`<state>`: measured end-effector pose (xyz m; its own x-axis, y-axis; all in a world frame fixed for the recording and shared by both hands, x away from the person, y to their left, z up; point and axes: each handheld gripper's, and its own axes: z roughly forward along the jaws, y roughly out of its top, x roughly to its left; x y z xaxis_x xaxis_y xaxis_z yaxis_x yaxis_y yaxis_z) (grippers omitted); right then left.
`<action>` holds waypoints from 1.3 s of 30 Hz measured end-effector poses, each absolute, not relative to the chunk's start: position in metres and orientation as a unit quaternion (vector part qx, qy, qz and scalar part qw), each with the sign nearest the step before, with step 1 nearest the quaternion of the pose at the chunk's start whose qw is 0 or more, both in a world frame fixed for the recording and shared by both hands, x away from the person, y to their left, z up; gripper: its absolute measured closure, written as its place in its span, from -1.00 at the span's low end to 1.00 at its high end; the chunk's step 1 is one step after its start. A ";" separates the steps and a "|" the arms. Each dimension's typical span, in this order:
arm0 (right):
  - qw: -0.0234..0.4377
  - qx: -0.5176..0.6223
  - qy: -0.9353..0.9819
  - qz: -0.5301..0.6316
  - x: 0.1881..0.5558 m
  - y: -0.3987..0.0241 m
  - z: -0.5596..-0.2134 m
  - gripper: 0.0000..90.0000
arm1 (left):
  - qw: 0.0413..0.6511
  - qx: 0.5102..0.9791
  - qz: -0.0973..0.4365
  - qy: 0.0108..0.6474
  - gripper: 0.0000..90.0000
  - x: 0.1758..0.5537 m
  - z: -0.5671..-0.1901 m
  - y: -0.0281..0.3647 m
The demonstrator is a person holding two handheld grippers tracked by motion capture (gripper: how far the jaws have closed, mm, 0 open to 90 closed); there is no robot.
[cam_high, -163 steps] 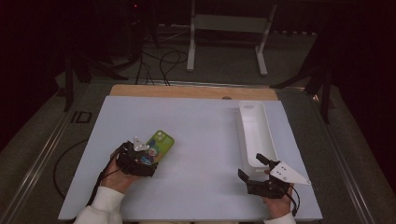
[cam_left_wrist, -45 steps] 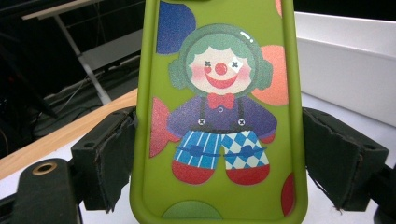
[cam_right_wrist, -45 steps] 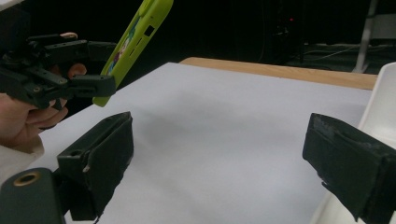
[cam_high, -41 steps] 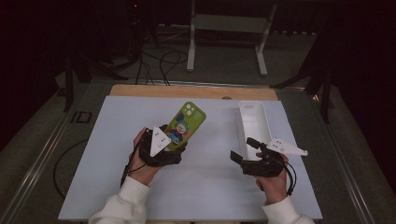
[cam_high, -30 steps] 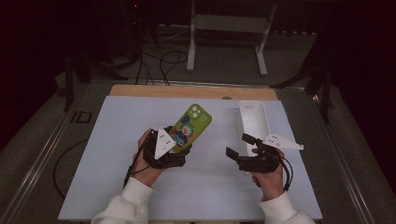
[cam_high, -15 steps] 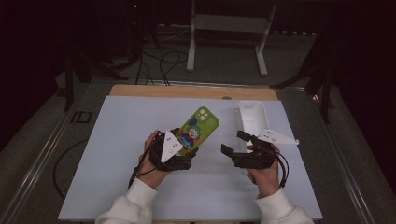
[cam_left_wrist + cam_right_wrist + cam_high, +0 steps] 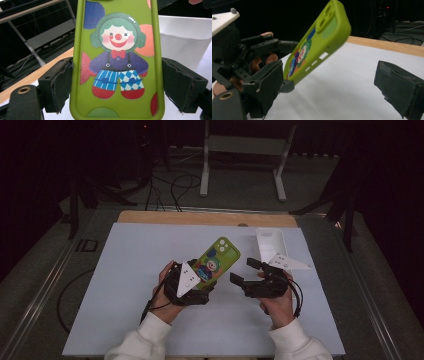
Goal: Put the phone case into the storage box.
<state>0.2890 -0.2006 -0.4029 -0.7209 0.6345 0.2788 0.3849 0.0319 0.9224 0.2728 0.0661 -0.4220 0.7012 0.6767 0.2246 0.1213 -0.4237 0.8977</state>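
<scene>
A green phone case (image 7: 218,259) with a clown picture is tilted up above the table, its camera end toward the back right. My left gripper (image 7: 202,272) is shut on the case's lower end; in the left gripper view the case (image 7: 117,62) stands between the pads (image 7: 58,85), which press its two long edges. My right gripper (image 7: 244,271) is open just right of the case and points left at it. In the right gripper view the case (image 7: 322,47) hangs ahead, left of centre, beyond my open right gripper (image 7: 334,87).
A white oblong tray (image 7: 270,242) lies at the back right of the pale mat (image 7: 125,270), just behind the right hand. A wooden strip (image 7: 200,217) runs along the far edge. Stands and cables fill the dark floor beyond.
The left gripper has carried the case from the left of the mat up toward the centre. The right gripper has shifted left, closing the gap to the case.
</scene>
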 end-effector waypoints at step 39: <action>0.045 0.383 0.701 0.600 0.299 -0.185 -0.396 0.18 | 0.494 0.795 0.281 0.211 -0.65 0.255 -0.421 0.040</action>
<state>0.2990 -0.1852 -0.3957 -0.7025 0.5910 0.3964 0.4832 -0.0128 0.8754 0.2553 0.0399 -0.4208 0.7528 0.6135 0.2385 0.0585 -0.4233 0.9041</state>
